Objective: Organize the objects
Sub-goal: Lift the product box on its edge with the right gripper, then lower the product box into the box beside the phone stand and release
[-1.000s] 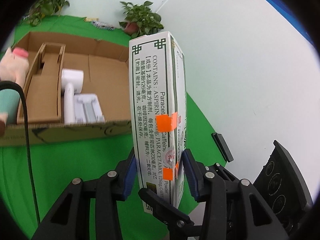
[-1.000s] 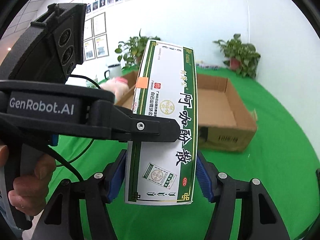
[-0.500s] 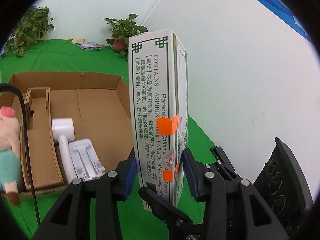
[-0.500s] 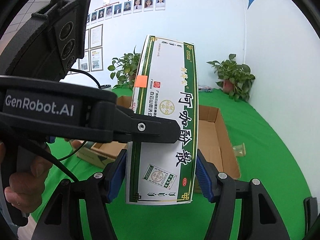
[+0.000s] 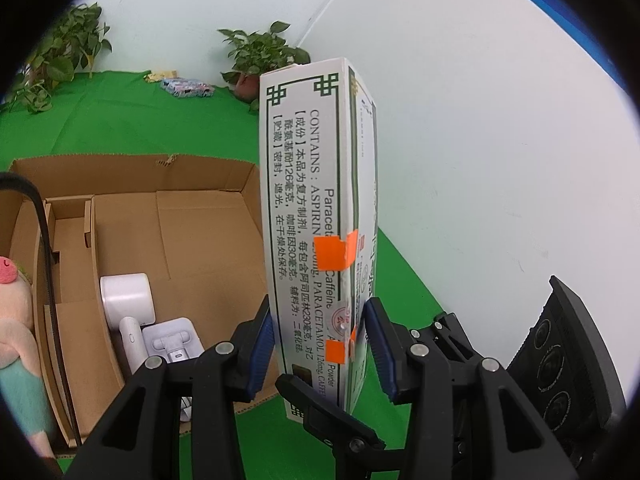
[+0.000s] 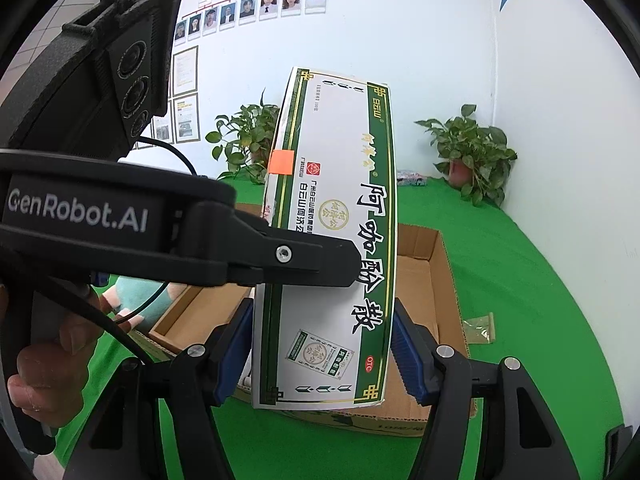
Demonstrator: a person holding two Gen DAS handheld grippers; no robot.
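1. A tall white-and-green medicine box (image 5: 316, 216) was held upright in the air, above and in front of the open carton (image 5: 168, 216), by both grippers at once.
2. The left gripper (image 5: 318, 344) was clamped on the box's lower part, its blue-padded fingers (image 5: 262, 344) pressed against the two narrow sides.
3. The right gripper (image 6: 322, 354) was likewise clamped on the box (image 6: 332, 240), its fingers (image 6: 408, 356) pressed to the edges of the broad printed face.
4. In the right wrist view, one black finger (image 6: 296, 256) of the left gripper was seen lying across the box's front.
5. Orange tape squares (image 5: 334, 252) were stuck on the box's corner edge.
6. Inside the carton, to the left of the box, a white appliance (image 5: 128, 300) and a white stand (image 5: 172, 338) were seen lying on the floor of it.
7. A plush toy (image 5: 16, 320) was seen at the carton's left edge, beside a cardboard divider (image 5: 68, 216).
8. The carton was set on a green counter (image 6: 520, 280), with a potted plant (image 6: 472, 152) behind it at the wall.
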